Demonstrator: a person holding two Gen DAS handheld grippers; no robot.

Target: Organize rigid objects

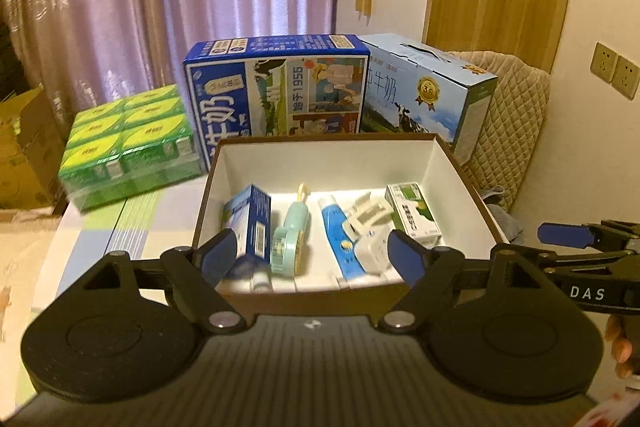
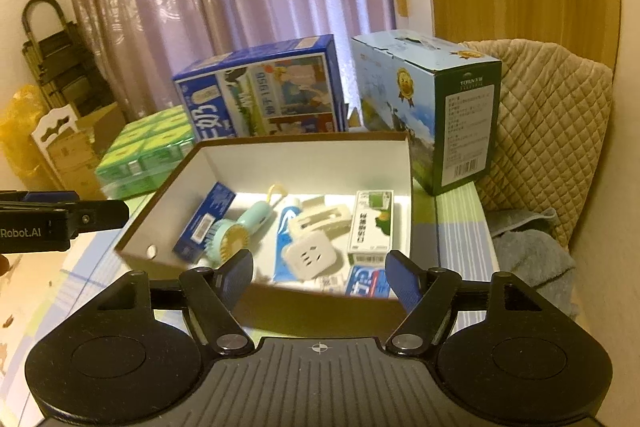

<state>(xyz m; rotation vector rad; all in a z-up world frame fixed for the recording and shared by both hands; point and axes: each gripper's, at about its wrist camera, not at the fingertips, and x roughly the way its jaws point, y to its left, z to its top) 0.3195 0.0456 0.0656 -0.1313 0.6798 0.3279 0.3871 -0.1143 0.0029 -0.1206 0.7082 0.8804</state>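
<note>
Grippers, left gripper [image 1: 314,259] and right gripper [image 2: 320,279], gape empty.

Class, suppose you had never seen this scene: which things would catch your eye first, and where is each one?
The open brown box with white walls sits mid-table, holding a mint handheld fan, a blue tube, a white socket cube and small cartons. Behind it stand two big milk cartons, a dark blue one and a pale blue one. A green shrink-wrapped pack lies at the back left.
</note>
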